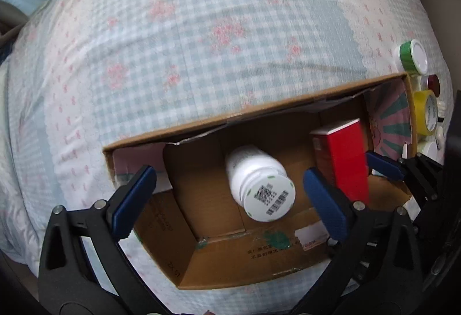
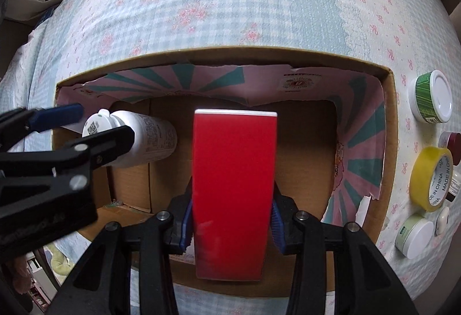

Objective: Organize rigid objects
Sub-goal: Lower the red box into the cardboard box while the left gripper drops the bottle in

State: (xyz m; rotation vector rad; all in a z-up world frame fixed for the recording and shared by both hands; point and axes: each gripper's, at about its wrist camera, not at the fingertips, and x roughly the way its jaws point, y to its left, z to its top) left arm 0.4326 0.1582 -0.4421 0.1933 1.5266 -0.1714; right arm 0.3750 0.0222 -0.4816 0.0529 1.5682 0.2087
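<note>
An open cardboard box [image 1: 259,271] [image 2: 389,101] sits on a checked bedspread. A white bottle [image 1: 259,185] [image 2: 144,139] lies on its side on the box floor. My left gripper [image 1: 227,199] is open, its blue pads either side of the bottle without touching it; it also shows in the right wrist view [image 2: 95,124]. My right gripper [image 2: 232,221] is shut on a red box [image 2: 233,188] and holds it over the cardboard box; the red box also shows in the left wrist view [image 1: 343,156], with the right gripper's fingers [image 1: 383,165] beside it.
Right of the cardboard box on the bedspread lie a green jar with a white lid [image 2: 432,100] [image 1: 412,55], a dark red jar [image 2: 451,142], a yellow tape roll [image 2: 432,179] [image 1: 426,110], a pale green jar [image 2: 415,234] and a small white object [image 2: 442,220].
</note>
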